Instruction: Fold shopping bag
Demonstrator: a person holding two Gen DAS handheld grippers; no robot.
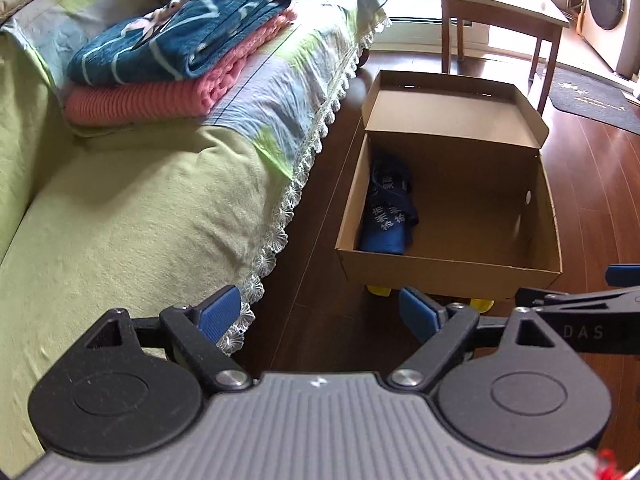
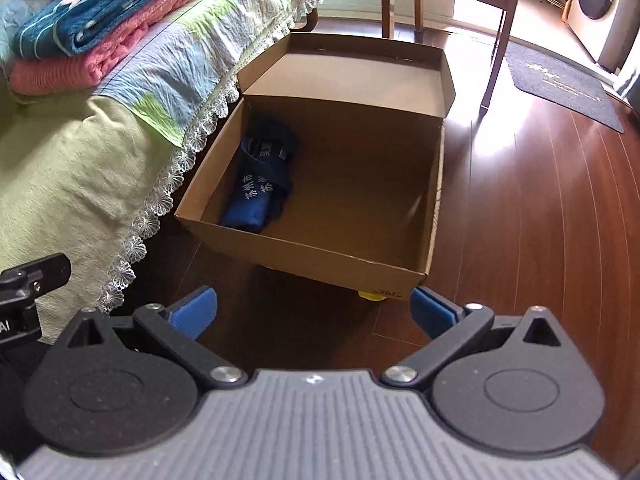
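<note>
Bag point(image 2: 262, 186) is lying bundled compactly against the left wall of an open cardboard box point(image 2: 312, 252) on the floor beside the bed point(image 1: 120, 216). Left gripper point(image 1: 320, 312) and right gripper point(image 2: 314, 312) are hovering short of it, fingers spread and holding nothing, suggesting folding looks complete.

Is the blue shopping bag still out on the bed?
No, the blue shopping bag lies folded inside the open cardboard box on the floor beside the bed.
</note>
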